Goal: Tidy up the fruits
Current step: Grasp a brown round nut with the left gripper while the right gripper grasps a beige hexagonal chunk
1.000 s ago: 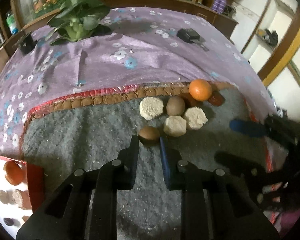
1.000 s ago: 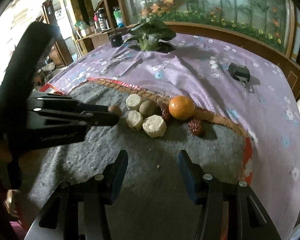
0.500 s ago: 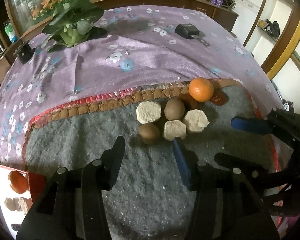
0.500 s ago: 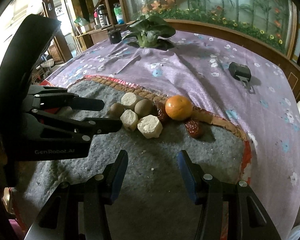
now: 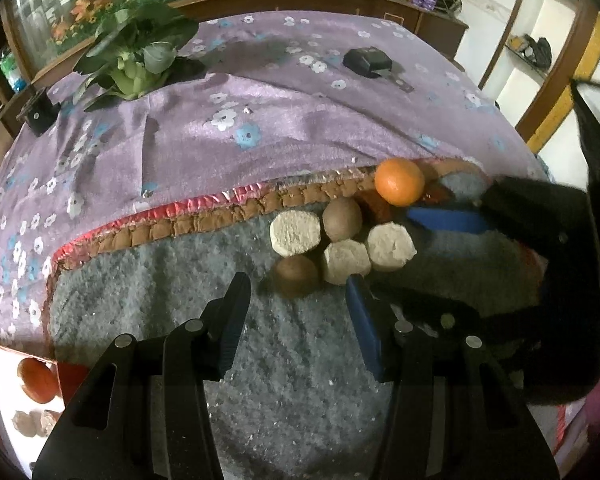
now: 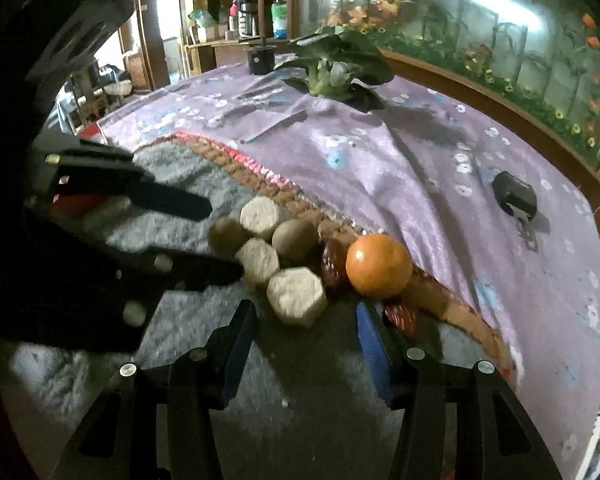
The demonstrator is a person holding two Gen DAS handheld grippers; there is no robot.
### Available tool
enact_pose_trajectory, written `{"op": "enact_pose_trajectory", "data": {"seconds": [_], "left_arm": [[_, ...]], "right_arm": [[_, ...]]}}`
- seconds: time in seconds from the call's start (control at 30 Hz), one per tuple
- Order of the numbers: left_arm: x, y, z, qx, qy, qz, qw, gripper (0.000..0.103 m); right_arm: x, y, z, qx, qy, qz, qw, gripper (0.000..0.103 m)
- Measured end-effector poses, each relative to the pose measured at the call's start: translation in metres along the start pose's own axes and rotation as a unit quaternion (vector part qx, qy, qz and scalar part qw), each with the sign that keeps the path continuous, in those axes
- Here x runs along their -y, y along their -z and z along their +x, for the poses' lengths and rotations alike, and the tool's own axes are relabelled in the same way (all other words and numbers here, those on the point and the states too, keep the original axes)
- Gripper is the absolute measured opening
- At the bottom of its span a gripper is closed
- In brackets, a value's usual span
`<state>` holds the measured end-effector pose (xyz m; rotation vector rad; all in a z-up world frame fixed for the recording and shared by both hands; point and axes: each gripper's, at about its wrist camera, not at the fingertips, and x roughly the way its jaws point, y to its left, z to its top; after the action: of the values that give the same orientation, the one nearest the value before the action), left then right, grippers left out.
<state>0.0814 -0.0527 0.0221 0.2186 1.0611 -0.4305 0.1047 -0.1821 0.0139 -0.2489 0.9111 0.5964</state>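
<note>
Fruit clusters on the grey mat (image 5: 292, 364): 2 kiwis, an orange (image 5: 399, 181), 3 pale blocks. Left gripper (image 5: 298, 312) hovers empty, jaws wide, before the near kiwi (image 5: 296, 280); right gripper (image 6: 306, 334) likewise gapes. Kiwi likely light, soft-skinned; grip its middle gently.

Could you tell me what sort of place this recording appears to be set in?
Probably a home's living or dining room rather than a lab. A table wears a purple floral tablecloth, a large glass aquarium with artificial flowers runs behind it, and a thermos flask stands on wooden furniture in the background.
</note>
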Motion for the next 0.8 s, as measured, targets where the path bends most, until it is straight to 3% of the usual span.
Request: {"op": "enact_pose_trajectory", "data": {"seconds": [0.2, 0.23, 0.53, 0.63, 0.8], "left_arm": [[-0.004, -0.001, 0.002, -0.004, 0.003, -0.016, 0.9999, 0.049], [-0.005, -0.001, 0.002, -0.005, 0.007, -0.017, 0.9998, 0.049], [0.005, -0.001, 0.010, -0.010, 0.003, -0.010, 0.9999, 0.048], [0.005, 0.000, 0.009, -0.008, -0.018, -0.004, 0.9998, 0.021], [-0.008, 0.003, 0.004, -0.006, -0.001, -0.026, 0.9997, 0.019]], "right_arm": [[-0.004, -0.006, 0.005, 0.005, -0.004, -0.004, 1.000, 0.037], [-0.005, -0.006, 0.004, 0.006, -0.004, -0.005, 1.000, 0.030], [0.002, 0.025, -0.037, 0.024, 0.008, 0.042, 0.999, 0.029], [0.002, 0.035, -0.046, 0.027, 0.009, 0.061, 0.998, 0.029], [-0.008, 0.043, -0.054, 0.029, 0.001, 0.071, 0.997, 0.029]]}}
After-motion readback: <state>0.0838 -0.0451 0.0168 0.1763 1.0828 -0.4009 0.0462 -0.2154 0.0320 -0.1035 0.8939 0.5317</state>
